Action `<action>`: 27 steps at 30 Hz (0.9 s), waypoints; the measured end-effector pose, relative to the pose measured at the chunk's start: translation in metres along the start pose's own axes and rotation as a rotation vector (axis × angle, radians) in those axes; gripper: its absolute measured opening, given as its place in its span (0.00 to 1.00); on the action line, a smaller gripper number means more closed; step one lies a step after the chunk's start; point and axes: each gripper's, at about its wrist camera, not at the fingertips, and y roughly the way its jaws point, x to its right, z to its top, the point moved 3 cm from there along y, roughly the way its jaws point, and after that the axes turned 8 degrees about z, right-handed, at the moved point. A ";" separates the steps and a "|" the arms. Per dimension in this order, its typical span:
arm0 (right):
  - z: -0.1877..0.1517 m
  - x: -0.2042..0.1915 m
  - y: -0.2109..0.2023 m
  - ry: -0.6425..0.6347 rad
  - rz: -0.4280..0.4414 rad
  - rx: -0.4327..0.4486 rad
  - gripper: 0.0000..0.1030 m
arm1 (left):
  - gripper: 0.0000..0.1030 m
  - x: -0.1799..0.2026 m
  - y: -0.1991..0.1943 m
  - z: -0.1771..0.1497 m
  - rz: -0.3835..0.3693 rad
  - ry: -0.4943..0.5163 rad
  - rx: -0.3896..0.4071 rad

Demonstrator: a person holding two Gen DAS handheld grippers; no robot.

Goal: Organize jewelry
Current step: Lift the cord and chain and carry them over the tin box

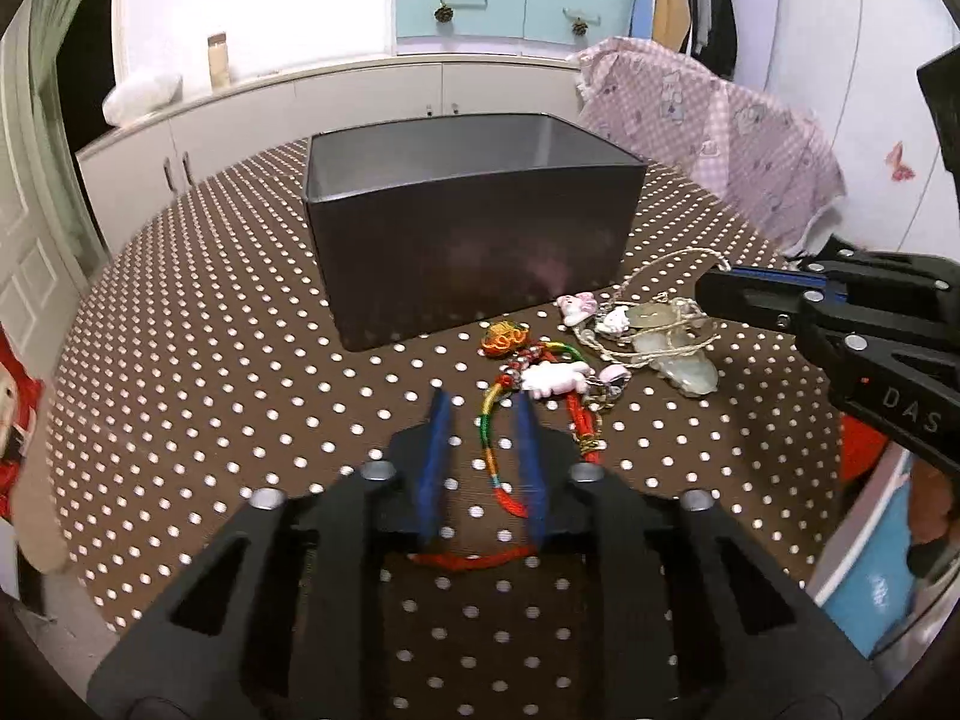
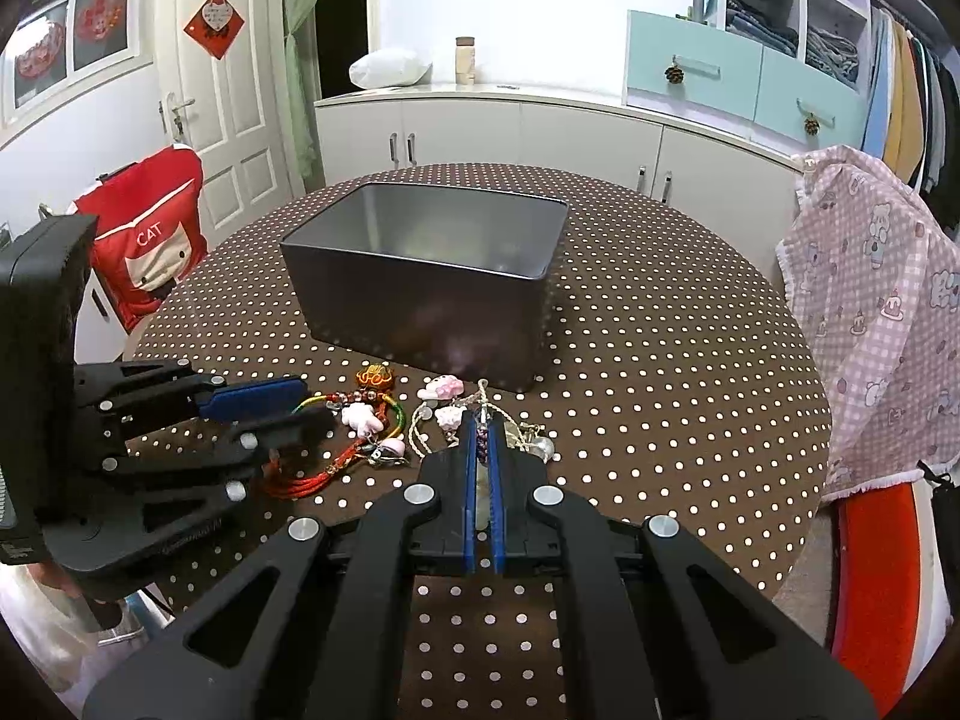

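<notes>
A dark open box (image 1: 468, 252) stands on the dotted table (image 1: 240, 360); it also shows in the right wrist view (image 2: 420, 294). In front of it lies jewelry: a multicoloured cord bracelet (image 1: 498, 420) with a pink-white charm (image 1: 552, 378), a pale jade pendant (image 1: 678, 354) on a cream cord, small pink charms (image 1: 576, 306). My left gripper (image 1: 483, 402) is open, its fingers either side of the bracelet cord (image 2: 336, 468). My right gripper (image 2: 480, 429) is shut on a beaded cord (image 2: 480, 447) of the pendant necklace; it shows from the side in the left view (image 1: 714, 294).
A chair with pink checked cloth (image 2: 882, 324) stands at the table's right. A red "CAT" chair (image 2: 150, 240) stands at the left. White cabinets (image 2: 510, 132) line the back wall. A blue bin (image 1: 882, 570) sits below the table edge.
</notes>
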 end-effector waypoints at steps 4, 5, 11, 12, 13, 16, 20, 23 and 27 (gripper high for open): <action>0.003 0.000 -0.003 0.003 0.001 0.009 0.02 | 0.05 -0.012 -0.005 0.008 0.027 -0.046 0.029; 0.005 0.000 -0.005 0.002 0.000 0.016 0.02 | 0.05 -0.015 -0.006 0.011 0.028 -0.053 0.033; 0.017 0.004 -0.018 0.011 -0.011 0.062 0.02 | 0.04 -0.029 -0.026 0.031 0.041 -0.073 0.106; 0.021 0.005 -0.022 0.013 -0.011 0.075 0.02 | 0.04 -0.030 -0.029 0.034 0.044 -0.073 0.118; 0.025 0.005 -0.025 0.011 -0.011 0.088 0.02 | 0.04 -0.031 -0.031 0.035 0.045 -0.071 0.125; 0.035 0.004 -0.034 0.001 -0.015 0.119 0.02 | 0.04 -0.034 -0.039 0.043 0.048 -0.066 0.154; 0.049 0.003 -0.045 -0.017 -0.026 0.157 0.02 | 0.04 -0.035 -0.043 0.047 0.038 -0.061 0.169; 0.053 0.004 -0.051 -0.021 -0.032 0.176 0.02 | 0.05 -0.034 -0.042 0.043 -0.014 -0.036 0.146; 0.056 0.004 -0.052 -0.025 -0.032 0.186 0.02 | 0.81 -0.039 -0.030 0.030 -0.007 -0.038 0.090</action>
